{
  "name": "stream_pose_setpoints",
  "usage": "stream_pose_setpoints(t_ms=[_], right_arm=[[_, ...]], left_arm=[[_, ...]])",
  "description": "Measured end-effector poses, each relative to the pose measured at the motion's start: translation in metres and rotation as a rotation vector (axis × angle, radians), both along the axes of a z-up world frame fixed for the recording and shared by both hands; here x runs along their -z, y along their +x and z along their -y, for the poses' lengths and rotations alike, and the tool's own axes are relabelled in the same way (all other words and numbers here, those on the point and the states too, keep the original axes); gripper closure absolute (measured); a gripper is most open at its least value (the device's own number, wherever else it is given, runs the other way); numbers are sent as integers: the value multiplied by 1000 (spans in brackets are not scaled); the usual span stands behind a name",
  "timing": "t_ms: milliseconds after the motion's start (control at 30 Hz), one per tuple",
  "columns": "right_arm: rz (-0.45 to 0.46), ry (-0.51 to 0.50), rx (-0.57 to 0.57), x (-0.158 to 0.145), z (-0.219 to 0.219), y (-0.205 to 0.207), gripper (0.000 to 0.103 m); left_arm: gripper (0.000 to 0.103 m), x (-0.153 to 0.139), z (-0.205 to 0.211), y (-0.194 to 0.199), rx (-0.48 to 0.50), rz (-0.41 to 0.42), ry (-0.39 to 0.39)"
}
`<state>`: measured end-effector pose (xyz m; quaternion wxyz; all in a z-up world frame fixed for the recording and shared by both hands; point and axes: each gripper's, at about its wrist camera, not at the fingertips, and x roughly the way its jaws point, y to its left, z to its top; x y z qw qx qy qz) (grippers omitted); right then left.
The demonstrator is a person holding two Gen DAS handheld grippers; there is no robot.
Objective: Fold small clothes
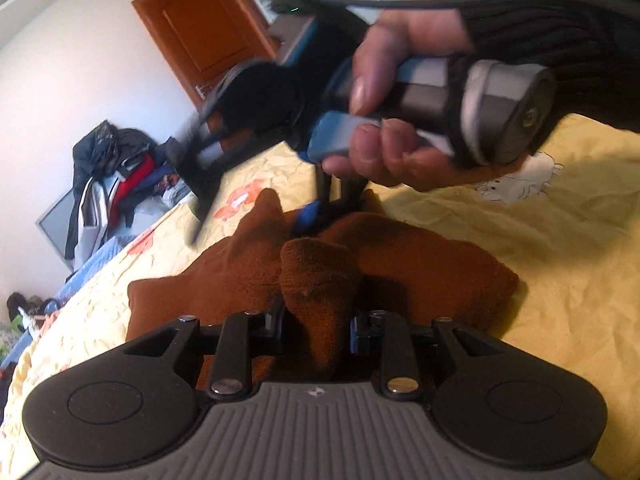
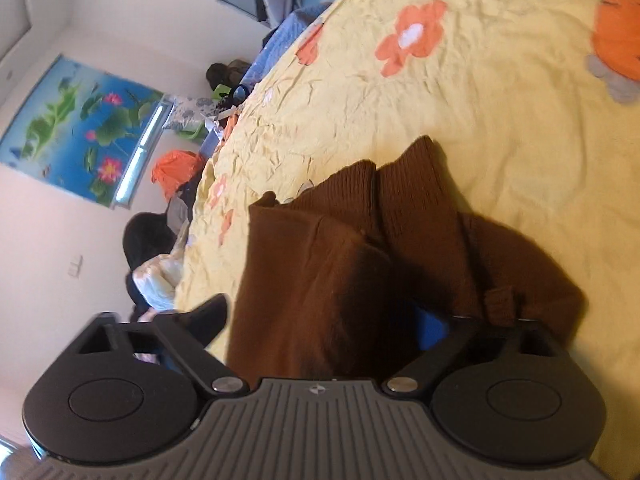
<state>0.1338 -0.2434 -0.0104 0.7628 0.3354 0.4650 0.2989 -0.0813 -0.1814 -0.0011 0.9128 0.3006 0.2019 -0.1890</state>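
A small brown knit sweater (image 1: pixel 420 256) lies rumpled on the yellow bedspread (image 1: pixel 560 280). My left gripper (image 1: pixel 316 322) is shut on a raised fold of it, and the cloth fills the gap between the fingers. Beyond it a hand (image 1: pixel 384 92) in a black sleeve holds my right gripper (image 1: pixel 324 212), tips down on the far edge of the sweater. In the right wrist view the sweater (image 2: pixel 320 260) shows two ribbed cuffs (image 2: pixel 400 184). My right gripper (image 2: pixel 336 316) straddles the near part, jaws apart; its left finger (image 2: pixel 212 312) stands clear of the cloth.
The bedspread (image 2: pixel 500 100) carries orange flower prints. A heap of clothes (image 1: pixel 116 176) sits past the bed's far edge, beside a wooden door (image 1: pixel 200 28). On the wall hangs a blue lotus poster (image 2: pixel 80 128), with bags and bundles (image 2: pixel 176 172) along the bed's side.
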Motion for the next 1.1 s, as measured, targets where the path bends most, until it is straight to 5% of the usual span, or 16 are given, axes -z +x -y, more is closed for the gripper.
stream_pose_setpoints(t_ms=[67,233,367,400,433,467,500,533,633,767,833,967,1000,1100], right_arm=[[19,-42,-5,-5,3,-1,81],[122,-21,54,-23,40,-23,81],[52,-26,126,13,61,-24,79],[51,22,139,15,65,-28,66],[49,61,152,12,68,-33,57],[61,87,168,6,72,-38,30],[93,98,196,-1,77,-44,3],[141,102,231,-9,84,-52,0],[139,117,265,-13,99,-59,2],[99,-42,218,-5,87,-49,4],[72,-75,176,3,72,-41,4],[70,-46,148,7,53,-27,2],[64,-31,150,8,51,-24,3],[58,-22,156,9,50,-19,16]], left_arm=[[88,-10,-2,-3,17,8,-39],[89,-12,12,-9,107,16,-43],[86,6,13,-8,106,-2,-38],[77,1,7,-11,119,-8,-56],[57,-5,-2,-12,131,-19,-78],[41,-11,-13,-15,138,-24,-104],[10,-19,-28,-15,136,-17,-139],[0,-24,-43,-17,132,-4,-172],[0,-34,-94,-13,76,-27,-238],[0,-42,-157,25,-101,-136,-417],[0,-45,-190,61,-239,-211,-587],[1,-17,-238,145,-398,-529,-1028],[3,-7,-240,160,-410,-584,-1099],[35,13,-230,196,-419,-720,-1186]])
